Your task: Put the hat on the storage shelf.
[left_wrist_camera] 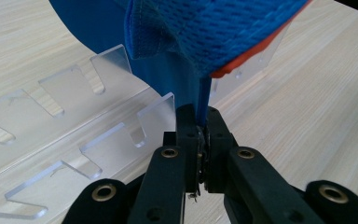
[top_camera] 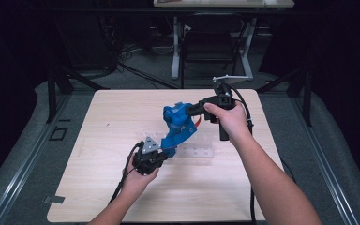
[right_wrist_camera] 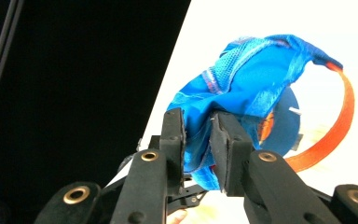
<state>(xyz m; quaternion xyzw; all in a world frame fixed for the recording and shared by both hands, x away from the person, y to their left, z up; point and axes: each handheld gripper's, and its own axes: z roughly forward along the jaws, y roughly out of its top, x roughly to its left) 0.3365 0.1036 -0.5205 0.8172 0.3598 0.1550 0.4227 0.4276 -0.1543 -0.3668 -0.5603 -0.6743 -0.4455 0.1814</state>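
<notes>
A blue mesh cap with an orange strap is held up over a clear acrylic slotted rack near the middle of the wooden table. My left gripper comes in from the lower left and is shut on the cap's lower blue edge; the rack's slots lie just beside its jaws. My right gripper reaches in from the right at the cap's top. Its jaws stand apart, with bunched blue fabric sitting in the gap between the pads.
Bare tabletop lies between my arms at the front and along the left side. Behind the table stand white desk legs and a dark chair. Black cables trail from both grippers.
</notes>
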